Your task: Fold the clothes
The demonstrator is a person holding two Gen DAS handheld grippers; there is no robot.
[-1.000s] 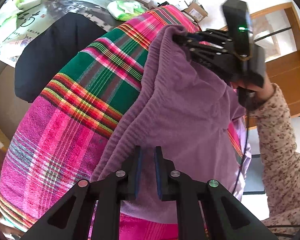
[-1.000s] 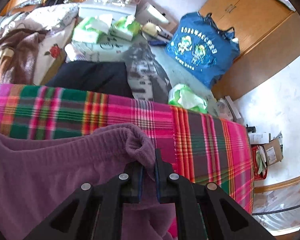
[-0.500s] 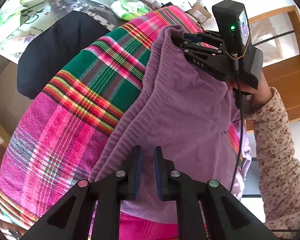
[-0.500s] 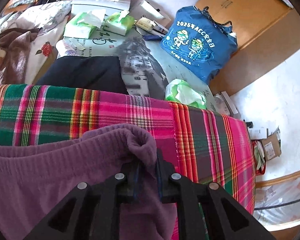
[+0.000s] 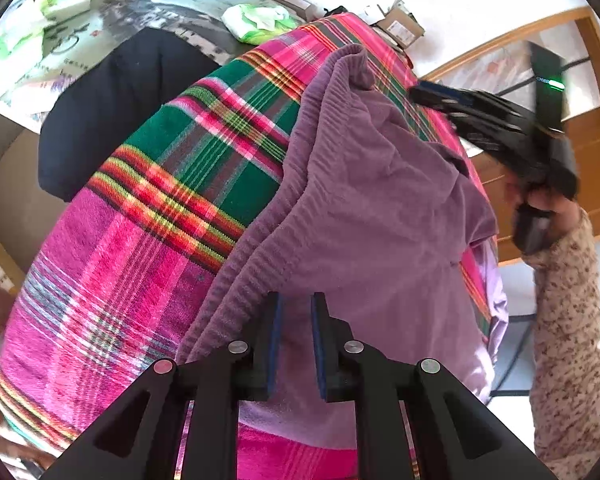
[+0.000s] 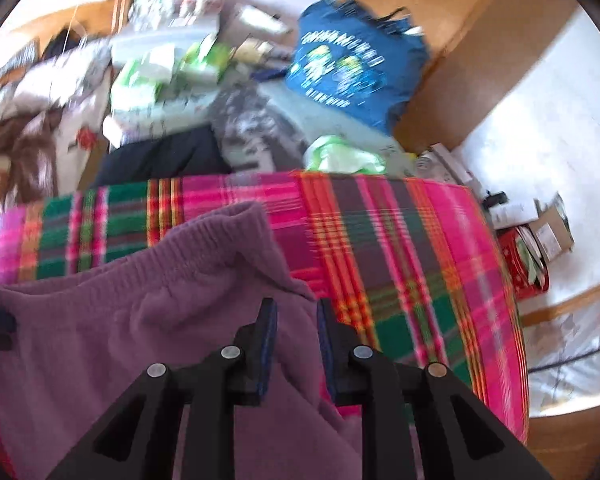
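One purple garment (image 5: 364, 216) lies on one plaid blanket (image 5: 148, 216). Two tongs hover over it. The left tongs (image 5: 294, 340) stand narrow and are opening, their pads clear of the cloth. The right tongs (image 6: 296, 344), also opening, hold nothing near the garment's ribbed corner. One black cloth (image 5: 112, 108) lies beyond the blanket.

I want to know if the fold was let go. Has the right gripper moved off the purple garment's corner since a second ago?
Yes. The right gripper, jaws opening, has pulled back from the purple garment corner, toward the wooden frame; the corner now lies free on the plaid cloth.
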